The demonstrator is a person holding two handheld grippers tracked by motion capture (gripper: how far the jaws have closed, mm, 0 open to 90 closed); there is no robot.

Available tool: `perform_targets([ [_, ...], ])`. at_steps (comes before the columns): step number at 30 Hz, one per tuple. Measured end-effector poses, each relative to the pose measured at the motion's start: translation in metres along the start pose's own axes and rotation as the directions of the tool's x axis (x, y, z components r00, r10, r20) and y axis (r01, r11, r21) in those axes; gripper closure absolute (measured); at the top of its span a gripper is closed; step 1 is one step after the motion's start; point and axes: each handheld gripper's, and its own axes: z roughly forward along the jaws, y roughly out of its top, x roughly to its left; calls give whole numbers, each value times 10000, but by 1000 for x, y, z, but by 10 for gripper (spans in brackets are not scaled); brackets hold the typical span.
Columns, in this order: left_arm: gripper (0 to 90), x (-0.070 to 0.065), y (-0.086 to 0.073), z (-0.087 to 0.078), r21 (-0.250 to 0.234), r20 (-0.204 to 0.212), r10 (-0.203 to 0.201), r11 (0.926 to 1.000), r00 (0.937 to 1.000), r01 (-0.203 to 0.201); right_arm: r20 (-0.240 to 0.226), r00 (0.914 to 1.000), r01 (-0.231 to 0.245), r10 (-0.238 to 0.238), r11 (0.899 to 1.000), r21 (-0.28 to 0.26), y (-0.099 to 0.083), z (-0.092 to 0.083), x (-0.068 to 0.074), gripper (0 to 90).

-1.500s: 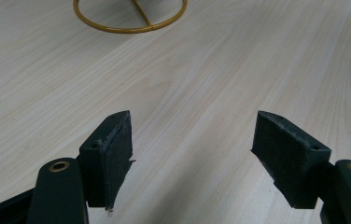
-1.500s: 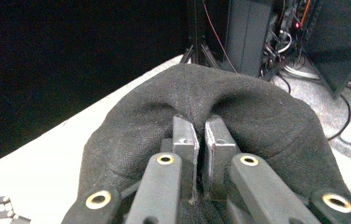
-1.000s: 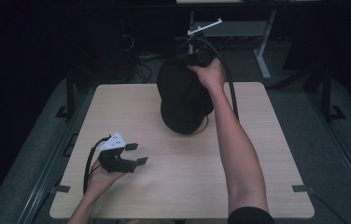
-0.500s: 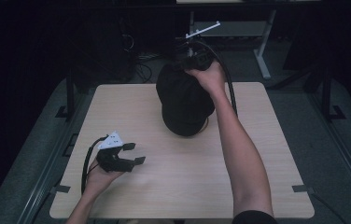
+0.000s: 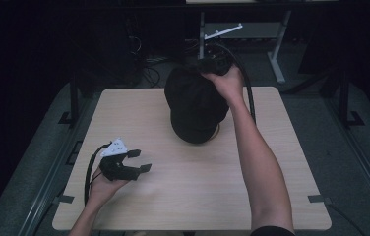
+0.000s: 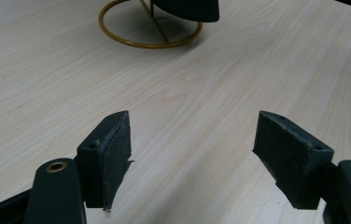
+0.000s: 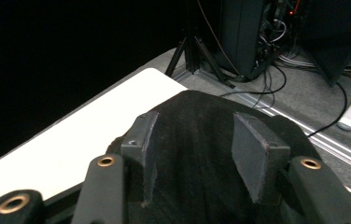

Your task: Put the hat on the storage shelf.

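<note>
A black cap (image 5: 195, 105) sits on a gold wire stand (image 6: 117, 39) at the far middle of the table (image 5: 198, 191). My right gripper (image 5: 201, 66) is at the cap's far side, pointing across its crown. In the right gripper view its jaws (image 7: 194, 126) have just been opening and stand apart. The cap's black cloth (image 7: 197, 154) lies between and below the pads, and they do not pinch it. My left gripper (image 5: 141, 161) rests low at the table's front left, open with only bare wood between its pads (image 6: 110, 149). The cap's brim (image 6: 187, 7) shows at the top of that view.
The table's far edge runs just behind the cap. Beyond it on the dark floor are metal frame legs (image 5: 276, 54), cables (image 7: 276, 79) and dark equipment (image 7: 248, 32). Open wood lies between the left gripper and the stand's ring.
The right hand has shifted a little at the cap's far side. The left gripper has stayed put.
</note>
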Motion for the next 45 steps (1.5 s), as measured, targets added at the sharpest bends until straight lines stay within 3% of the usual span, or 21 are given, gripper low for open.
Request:
perform_targets([
  [29,255,1,-1,-1,-84,-75,-86,9999,9999,85,-132,9990,-420,417,9989,-228,-15,-38,-16,507],
  [45,254,1,-1,-1,-29,-106,-92,10000,9999,92,-388,9991,-175,173,9998,-58,-26,-54,-15,468],
])
